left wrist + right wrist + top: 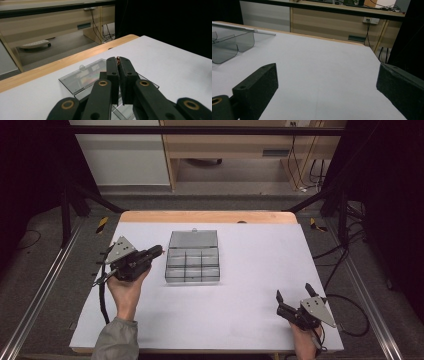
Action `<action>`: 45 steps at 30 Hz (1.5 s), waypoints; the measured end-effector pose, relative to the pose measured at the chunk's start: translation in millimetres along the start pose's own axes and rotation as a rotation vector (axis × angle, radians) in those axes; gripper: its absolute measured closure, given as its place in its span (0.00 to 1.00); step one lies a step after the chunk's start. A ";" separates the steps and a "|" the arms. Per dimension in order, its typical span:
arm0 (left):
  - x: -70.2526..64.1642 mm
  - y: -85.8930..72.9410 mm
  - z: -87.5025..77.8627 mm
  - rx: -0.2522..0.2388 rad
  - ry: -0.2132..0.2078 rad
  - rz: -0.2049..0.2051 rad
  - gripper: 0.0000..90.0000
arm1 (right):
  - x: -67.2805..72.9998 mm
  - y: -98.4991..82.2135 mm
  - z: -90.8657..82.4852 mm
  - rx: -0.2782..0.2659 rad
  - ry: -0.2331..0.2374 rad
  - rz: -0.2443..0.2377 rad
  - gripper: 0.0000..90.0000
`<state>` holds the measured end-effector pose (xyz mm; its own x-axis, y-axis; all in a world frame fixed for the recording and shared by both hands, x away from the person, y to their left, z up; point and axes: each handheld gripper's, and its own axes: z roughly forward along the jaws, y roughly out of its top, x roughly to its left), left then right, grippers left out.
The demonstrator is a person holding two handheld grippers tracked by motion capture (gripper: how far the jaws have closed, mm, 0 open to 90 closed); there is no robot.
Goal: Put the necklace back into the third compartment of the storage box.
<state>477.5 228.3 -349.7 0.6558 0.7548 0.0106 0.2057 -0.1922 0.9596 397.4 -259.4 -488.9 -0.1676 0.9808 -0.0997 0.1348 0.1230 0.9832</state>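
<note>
The left gripper [159, 252] hangs at the left edge of the clear compartment box [193, 265], its jaws pressed together and pointing at the box's upper-left cell. In the left gripper view those jaws pinch a tiny reddish-brown object [117, 59] right at their tips, too small to identify, poised above the box with its lid [82, 78] lying open and flat behind it. The box sits mid-tabletop [250, 295], split into 9 cells in 3 rows. Over at the near right corner, well apart from the box, the right gripper [295, 295] rests low with its 2 jaws spread wide, nothing between them. The person's left hand [125, 287] wraps the left gripper's body.
</note>
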 end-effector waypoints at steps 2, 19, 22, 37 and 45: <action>-0.3 1.5 7.5 0.014 0.004 0.015 0.96 | 0.0 0.0 0.0 0.000 0.000 -0.001 0.05; -4.6 11.3 42.6 -0.009 -0.011 0.028 0.96 | -0.3 0.0 0.0 -0.001 -0.001 0.003 0.05; -5.3 12.3 46.8 -0.009 -0.015 0.027 0.96 | -0.3 0.0 0.1 0.000 -0.001 0.003 0.05; -8.9 5.2 84.3 0.032 -0.044 0.025 0.96 | -0.5 0.0 0.3 0.002 0.001 0.006 0.05; -11.2 2.1 100.6 0.047 -0.063 0.019 0.96 | -0.7 0.1 0.3 0.004 0.000 0.007 0.05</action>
<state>543.7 156.3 -376.1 0.7040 0.7101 0.0091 0.2262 -0.2364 0.9450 397.8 -260.0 -488.8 -0.1663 0.9817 -0.0931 0.1397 0.1169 0.9833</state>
